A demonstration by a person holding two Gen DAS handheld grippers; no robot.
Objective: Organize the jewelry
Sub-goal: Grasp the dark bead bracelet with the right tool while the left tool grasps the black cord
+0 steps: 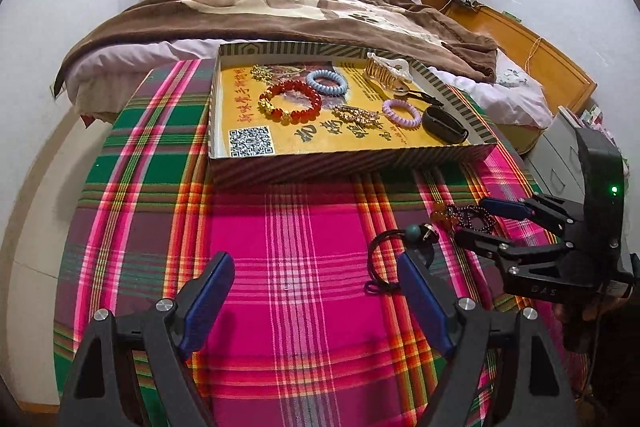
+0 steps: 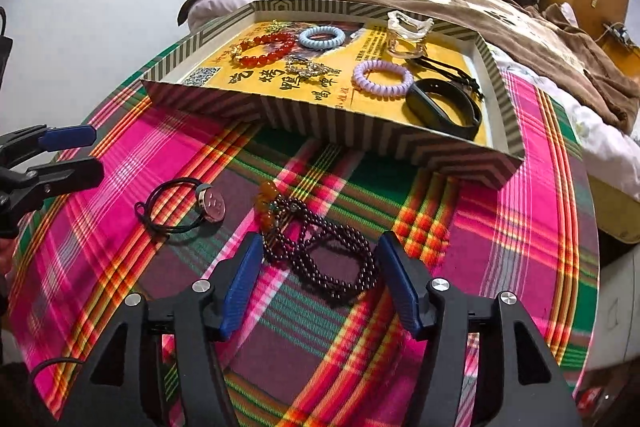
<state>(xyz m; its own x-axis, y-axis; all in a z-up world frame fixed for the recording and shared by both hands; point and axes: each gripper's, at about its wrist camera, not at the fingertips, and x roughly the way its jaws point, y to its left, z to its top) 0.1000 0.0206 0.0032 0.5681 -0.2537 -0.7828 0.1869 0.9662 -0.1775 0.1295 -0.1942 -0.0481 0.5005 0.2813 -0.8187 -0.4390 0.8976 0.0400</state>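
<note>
Plaid cloth (image 2: 120, 155): right hand-held gripper (image 2: 316, 283) wide, straddling dark beads (image 2: 332, 263); left hand-held gripper (image 1: 316, 291) wide, empty.

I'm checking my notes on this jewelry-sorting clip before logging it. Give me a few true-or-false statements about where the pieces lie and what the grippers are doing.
1. The dark beaded necklace with amber beads lies on the plaid cloth, outside the striped cardboard box. True.
2. The right gripper is shut on the necklace. False: its jaws are open on either side of it.
3. The red bead bracelet lies inside the box. True.
4. The black cord loop with a round metal charm is in the box. False: it lies on the cloth.
5. The left gripper holds the lilac spiral hair tie. False: it is open and empty; the tie is in the box.
</note>
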